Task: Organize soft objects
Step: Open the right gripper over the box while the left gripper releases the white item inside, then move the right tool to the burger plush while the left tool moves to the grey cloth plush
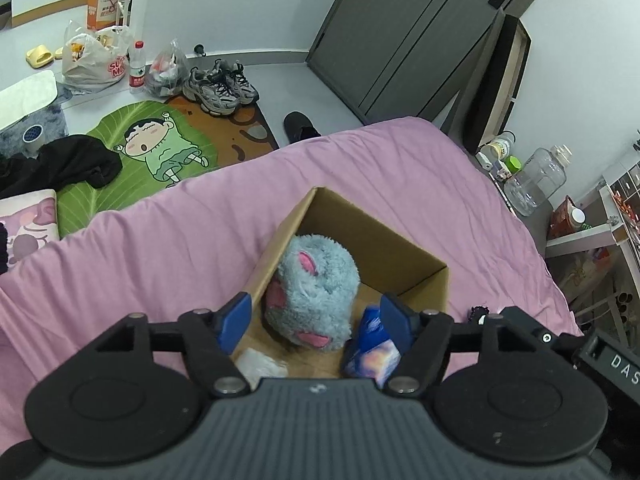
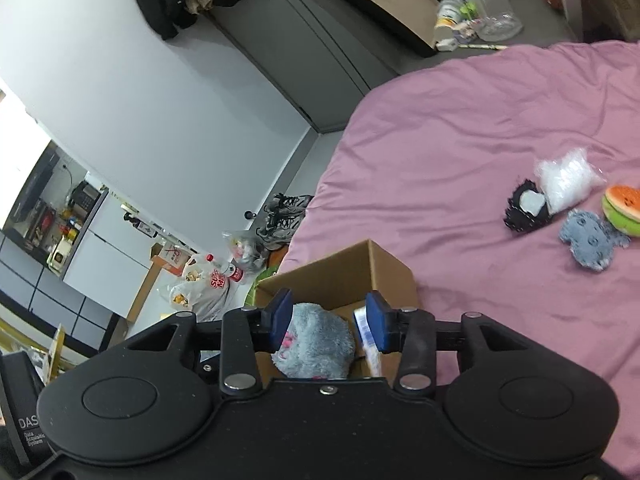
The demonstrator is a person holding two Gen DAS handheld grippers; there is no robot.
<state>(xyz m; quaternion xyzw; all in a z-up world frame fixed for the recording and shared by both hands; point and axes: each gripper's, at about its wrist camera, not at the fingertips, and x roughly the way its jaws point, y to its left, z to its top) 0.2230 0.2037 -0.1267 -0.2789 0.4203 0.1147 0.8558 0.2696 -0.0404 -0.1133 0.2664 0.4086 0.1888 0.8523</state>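
While a fluffy grey-blue plush toy [image 1: 316, 292] with pink ears sits inside the open cardboard box [image 1: 384, 248] on the pink bed [image 1: 160, 248], beside a blue packet [image 1: 374, 350], both grippers hang above with nothing held: left gripper [image 1: 316, 320] jaws wide apart, right gripper [image 2: 328, 320] jaws parted. Light and squashy by its look, the plush should take a pinch across its bulk. Well apart on the bed wait a grey plush [image 2: 592, 242], a watermelon-slice toy [image 2: 622, 210], a white bag [image 2: 568, 178] and a black item [image 2: 526, 208]
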